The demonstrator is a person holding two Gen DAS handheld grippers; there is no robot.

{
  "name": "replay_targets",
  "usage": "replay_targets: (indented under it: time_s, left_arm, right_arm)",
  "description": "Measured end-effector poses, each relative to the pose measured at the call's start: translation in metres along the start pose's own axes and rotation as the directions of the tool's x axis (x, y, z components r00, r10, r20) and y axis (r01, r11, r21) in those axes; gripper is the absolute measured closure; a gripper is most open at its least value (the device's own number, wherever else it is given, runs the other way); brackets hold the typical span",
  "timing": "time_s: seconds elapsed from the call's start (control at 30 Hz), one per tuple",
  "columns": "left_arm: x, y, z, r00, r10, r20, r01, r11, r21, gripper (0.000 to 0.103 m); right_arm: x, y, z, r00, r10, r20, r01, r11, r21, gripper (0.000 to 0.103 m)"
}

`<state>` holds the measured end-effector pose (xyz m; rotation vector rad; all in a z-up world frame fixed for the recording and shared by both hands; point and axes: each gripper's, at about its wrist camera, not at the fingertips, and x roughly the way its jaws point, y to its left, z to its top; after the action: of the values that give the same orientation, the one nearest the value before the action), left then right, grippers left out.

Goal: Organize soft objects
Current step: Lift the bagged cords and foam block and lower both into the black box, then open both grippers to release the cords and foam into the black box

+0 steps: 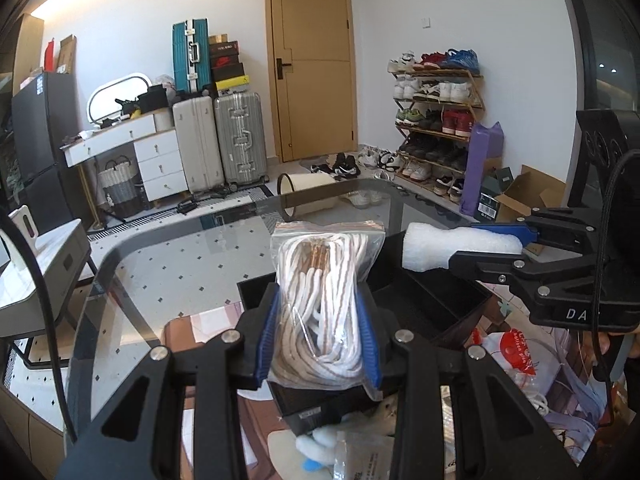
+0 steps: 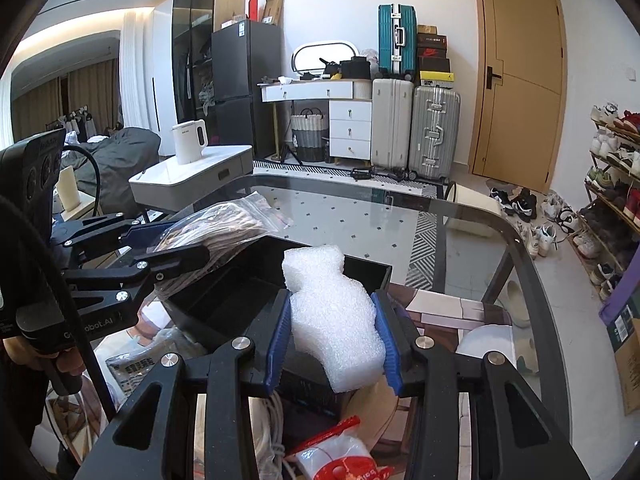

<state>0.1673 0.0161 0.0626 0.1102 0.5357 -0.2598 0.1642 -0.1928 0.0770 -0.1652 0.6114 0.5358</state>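
My left gripper (image 1: 320,332) is shut on a clear zip bag of white cord (image 1: 324,300) and holds it above a black open box (image 1: 452,300). It also shows in the right wrist view (image 2: 176,246), with the bag of cord (image 2: 224,224) over the box's left edge. My right gripper (image 2: 334,344) is shut on a white foam sheet piece (image 2: 332,316) and holds it over the black box (image 2: 240,300). In the left wrist view the foam piece (image 1: 452,246) sticks out left of the right gripper (image 1: 486,246), above the box.
The box sits on a glass table (image 1: 180,248) with a printed mat. Loose soft items lie near me: a red-labelled bag (image 1: 516,352), a white cable bundle (image 2: 272,432), packets (image 2: 132,372). A white side table with a kettle (image 2: 190,140) stands at the left.
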Motion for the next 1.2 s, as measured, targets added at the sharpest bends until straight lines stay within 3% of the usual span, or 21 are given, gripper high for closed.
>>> replay_targets:
  time_s: [0.4, 0.8, 0.83, 0.97, 1.1, 1.2]
  left_arm:
    - [0.016, -0.006, -0.002, 0.998, -0.054, -0.041, 0.056, 0.996, 0.062, 0.068]
    - [0.022, -0.002, 0.001, 0.993, -0.094, -0.067, 0.097, 0.994, 0.049, 0.068]
    - [0.021, -0.003, 0.000, 0.993, -0.097, -0.067, 0.100, 0.994, 0.049, 0.068]
    - [0.021, -0.003, 0.000, 0.991, -0.111, -0.068, 0.115, 0.992, 0.052, 0.068]
    - [0.023, -0.003, 0.002, 0.991, -0.114, -0.071, 0.118, 0.992, 0.053, 0.066]
    - [0.026, -0.006, 0.002, 0.991, -0.112, -0.075, 0.117, 0.991, 0.066, 0.066]
  right_arm:
    - [0.035, 0.007, 0.006, 0.996, -0.039, -0.084, 0.032, 0.997, -0.074, 0.063]
    - [0.055, 0.003, 0.012, 0.992, -0.024, -0.123, 0.014, 0.996, -0.083, 0.063]
    - [0.055, 0.003, 0.012, 0.992, -0.015, -0.123, 0.005, 0.996, -0.085, 0.060]
    - [0.047, 0.003, 0.014, 0.995, -0.042, -0.087, 0.033, 0.995, -0.099, 0.030]
    - [0.030, 0.003, 0.014, 0.994, -0.111, 0.007, 0.111, 0.987, -0.113, 0.017]
    - [0.025, 0.001, 0.013, 0.991, -0.130, 0.010, 0.130, 0.986, -0.106, 0.014]
